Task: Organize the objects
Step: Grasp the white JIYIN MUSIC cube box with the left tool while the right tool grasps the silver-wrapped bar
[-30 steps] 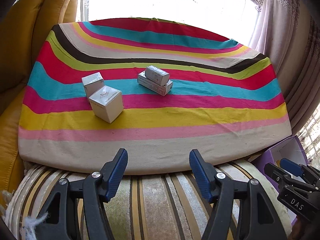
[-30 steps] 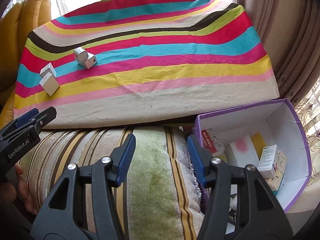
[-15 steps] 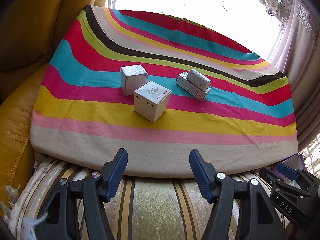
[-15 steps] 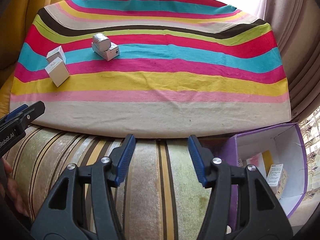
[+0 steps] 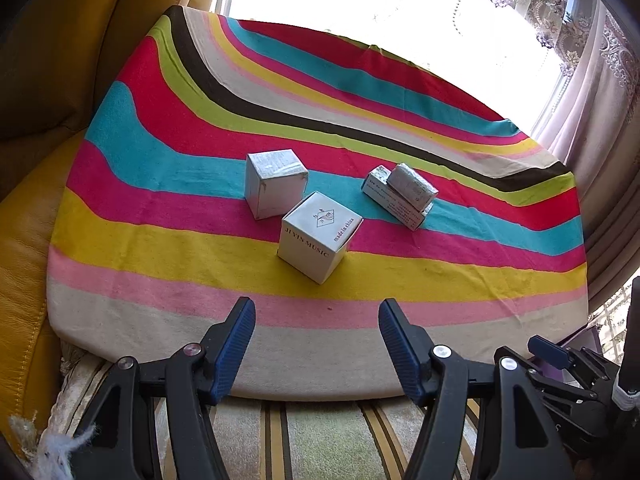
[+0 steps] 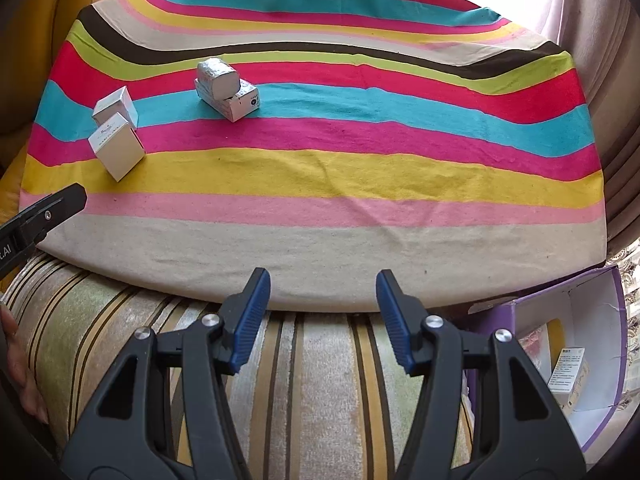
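On striped cloth [image 5: 160, 288]: four small boxes, unsorted.
We note two cube boxes, near [image 5: 318, 236] and far [image 5: 274, 182], touching at a corner; beside them a flat box [image 5: 394, 204] with a small packet [image 5: 412, 184] on top. Our left gripper [image 5: 316, 344] and right gripper [image 6: 322, 316] hover part-open, holding nothing. Purple box [image 6: 600, 360] sits at right, partly filled.

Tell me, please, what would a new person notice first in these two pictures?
First, the bright striped cloth that covers the whole surface under a glaring window. On its left part stand two white cube boxes, one just behind the other, and to their right a small wrapped packet lies on a flat carton. Near the right gripper, whose jaws are open and empty, a purple box holds more cartons.
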Tool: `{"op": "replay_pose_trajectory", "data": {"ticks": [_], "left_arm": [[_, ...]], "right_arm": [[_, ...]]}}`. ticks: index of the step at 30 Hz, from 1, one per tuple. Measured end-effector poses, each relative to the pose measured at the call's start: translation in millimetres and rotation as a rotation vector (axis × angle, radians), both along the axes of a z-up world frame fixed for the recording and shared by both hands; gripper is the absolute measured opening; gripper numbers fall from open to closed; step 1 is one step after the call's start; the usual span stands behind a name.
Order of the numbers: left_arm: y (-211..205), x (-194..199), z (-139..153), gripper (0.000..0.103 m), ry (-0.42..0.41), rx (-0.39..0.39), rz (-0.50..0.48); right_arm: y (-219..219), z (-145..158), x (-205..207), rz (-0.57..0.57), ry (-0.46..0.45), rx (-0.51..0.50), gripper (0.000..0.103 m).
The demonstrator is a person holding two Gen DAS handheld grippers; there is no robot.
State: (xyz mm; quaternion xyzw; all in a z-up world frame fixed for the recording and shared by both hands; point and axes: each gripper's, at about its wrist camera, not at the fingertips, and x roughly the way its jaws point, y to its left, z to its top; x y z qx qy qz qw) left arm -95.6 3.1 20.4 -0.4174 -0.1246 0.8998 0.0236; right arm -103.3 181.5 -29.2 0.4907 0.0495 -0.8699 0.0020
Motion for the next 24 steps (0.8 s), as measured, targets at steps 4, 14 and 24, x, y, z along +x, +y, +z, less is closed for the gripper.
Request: {"op": "replay_pose_trajectory", "data": {"ticks": [4,14,24], "left_arm": [[-4.4,-16.5,1.4,0.065,0.017,0.006,-0.023],[2.5,-52.2,-4.3,0.07,0.028,-0.041,-0.098],[7.9,-59.5,-16.1,0.049,0.032,-0.036,-0.138]], "right_arm": [[-4.5,-1.8,-8.4,0.016,0.001,-0.007,0.059],[-15.9,-1.8,-34.8,0.056,0.022,-0.04,0.059],[-30.8,11.3,-71.5,0.116,0.128,-0.054,0.065]]}}
